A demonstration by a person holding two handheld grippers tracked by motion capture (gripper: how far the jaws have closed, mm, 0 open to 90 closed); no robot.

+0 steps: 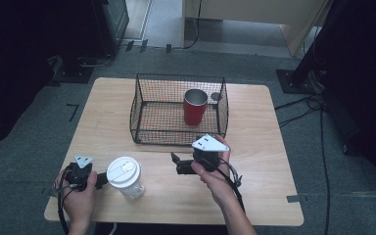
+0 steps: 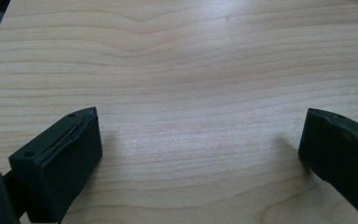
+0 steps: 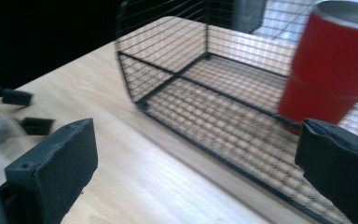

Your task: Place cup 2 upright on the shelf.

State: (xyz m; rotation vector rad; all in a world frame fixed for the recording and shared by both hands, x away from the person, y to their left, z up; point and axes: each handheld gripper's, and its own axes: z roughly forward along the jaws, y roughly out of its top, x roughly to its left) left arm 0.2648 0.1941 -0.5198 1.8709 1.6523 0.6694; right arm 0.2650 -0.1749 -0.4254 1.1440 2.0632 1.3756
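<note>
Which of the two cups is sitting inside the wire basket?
The red cup, standing upright and open-topped in the wire basket. The clear cup with the white lid stands outside it on the table, beside the left claw.

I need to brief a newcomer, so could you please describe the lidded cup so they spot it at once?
Start at the wire basket on the wooden table. Nearer the person, by the left tool, stands a clear cup. Its white lid distinguishes it from the red tumbler inside the basket.

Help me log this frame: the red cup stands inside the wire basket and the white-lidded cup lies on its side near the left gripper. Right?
Not quite: the white-lidded cup stands upright, as the high view shows. The red cup does stand inside the wire basket, and the left gripper is beside the lidded one.
</note>
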